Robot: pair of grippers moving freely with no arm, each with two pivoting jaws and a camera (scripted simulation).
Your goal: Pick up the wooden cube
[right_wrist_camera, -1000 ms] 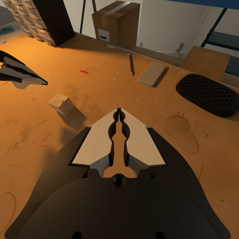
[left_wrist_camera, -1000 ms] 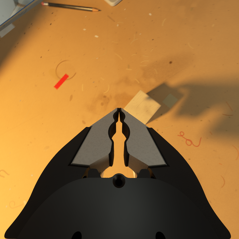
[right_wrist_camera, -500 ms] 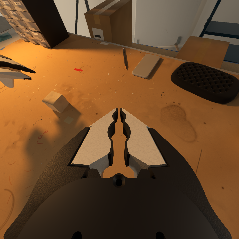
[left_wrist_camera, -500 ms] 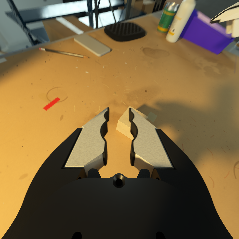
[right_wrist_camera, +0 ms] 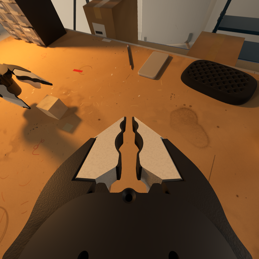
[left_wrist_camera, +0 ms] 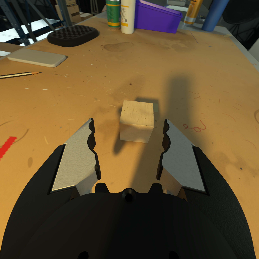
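Note:
The wooden cube (left_wrist_camera: 137,114) is pale and rests on the orange-brown worktable (left_wrist_camera: 182,63). In the left wrist view it lies straight ahead, framed by my two fingertips. My left gripper (left_wrist_camera: 129,119) is wide open and empty. In the right wrist view the cube (right_wrist_camera: 52,106) sits at the left, and the left gripper (right_wrist_camera: 40,96) hovers just left of it with its tips close to the cube, not touching. My right gripper (right_wrist_camera: 129,117) is slightly open and empty, well right of the cube.
A pencil (right_wrist_camera: 130,58), a flat beige pad (right_wrist_camera: 153,65) and a black perforated pad (right_wrist_camera: 218,82) lie along the table's far side. A green can (left_wrist_camera: 113,14), a white bottle (left_wrist_camera: 127,16) and a purple bin (left_wrist_camera: 157,18) stand beyond the cube. A red mark (left_wrist_camera: 7,145) lies at the left.
My left gripper has opened from shut to wide and swung round to face the cube squarely. My right gripper's tips have parted a little. The cube has not moved.

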